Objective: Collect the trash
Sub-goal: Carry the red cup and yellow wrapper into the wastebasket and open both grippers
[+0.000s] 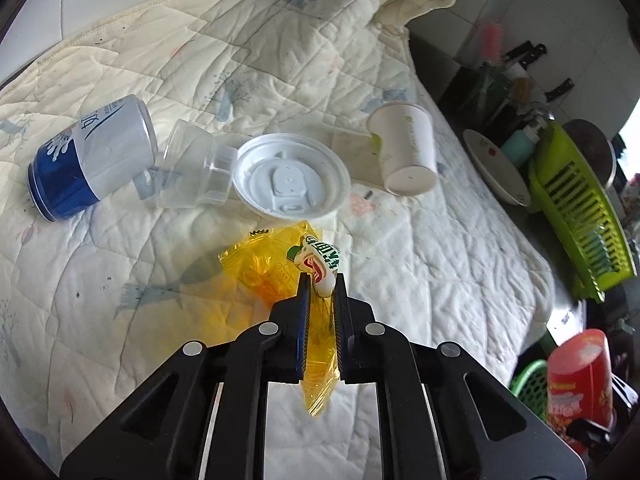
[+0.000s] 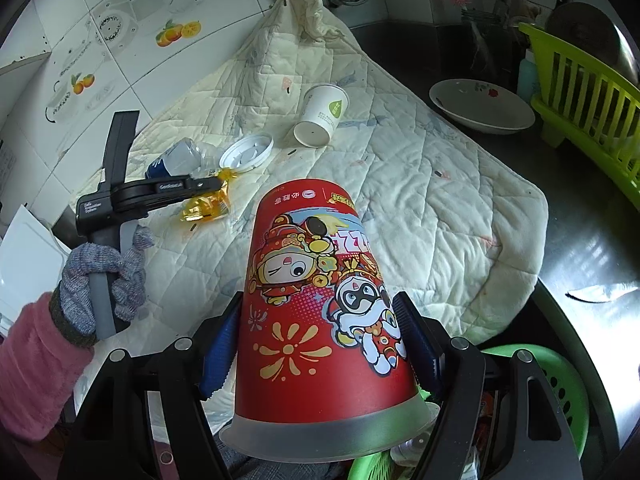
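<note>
Fingers (image 1: 305,300) of the left gripper (image 1: 322,280) pinch the crinkly yellow plastic wrapper (image 1: 260,268); right gripper (image 2: 320,332) hugs the tall red paper cup (image 2: 320,300), bottom right, above the green plastic basket (image 2: 560,380).

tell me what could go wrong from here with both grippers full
1. The left gripper pinches only one edge of the crinkly yellow wrapper, so the thin film could slip free when lifted.
2. The right gripper holds the big red cup tilted, its rim hanging below the fingers; it may swing into the green basket underneath.

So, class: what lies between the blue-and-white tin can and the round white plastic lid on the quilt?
A clear plastic bottle, on its side between can and lid; left wrist view.
</note>
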A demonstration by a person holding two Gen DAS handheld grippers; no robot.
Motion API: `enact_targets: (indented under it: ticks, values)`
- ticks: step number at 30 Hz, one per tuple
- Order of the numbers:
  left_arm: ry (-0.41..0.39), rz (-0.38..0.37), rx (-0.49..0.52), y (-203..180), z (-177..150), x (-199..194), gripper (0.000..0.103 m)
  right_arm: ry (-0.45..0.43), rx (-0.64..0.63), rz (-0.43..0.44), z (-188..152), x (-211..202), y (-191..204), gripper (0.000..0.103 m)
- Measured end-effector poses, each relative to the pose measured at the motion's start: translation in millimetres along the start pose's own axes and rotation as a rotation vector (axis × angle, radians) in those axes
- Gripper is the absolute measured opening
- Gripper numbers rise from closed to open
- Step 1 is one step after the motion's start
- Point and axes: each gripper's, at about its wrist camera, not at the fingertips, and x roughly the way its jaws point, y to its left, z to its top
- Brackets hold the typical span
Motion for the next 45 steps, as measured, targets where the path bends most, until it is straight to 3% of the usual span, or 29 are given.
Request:
enact_targets:
  ticks: [6,13,23,28,35,45]
  values:
    - [-0.019,-0.062,0.052,-15,-18,-28,0.008,-0.034,0.038,-0.011,-17,-21,-5,0.071]
    - [-0.05,-0.172,0.149,-54,-42,-67,0.008,-0.065,0.122,-0.083,-51,-54,-34,0.071]
    - [-0.019,-0.332,0.319,-144,-88,-87,0.008,-0.022,0.208,-0.324,-112,-81,-96,0.071]
    - [0.011,-0.386,0.394,-186,-111,-84,0.008,0.019,0.236,-0.391,-138,-80,-121,0.071]
    - [0.071,-0.435,0.483,-240,-143,-70,0.008,-0.007,0.289,-0.39,-154,-89,-143,0.075]
    - [0.162,-0.471,0.563,-294,-177,-40,0.008,-0.102,0.309,-0.371,-166,-127,-139,0.084]
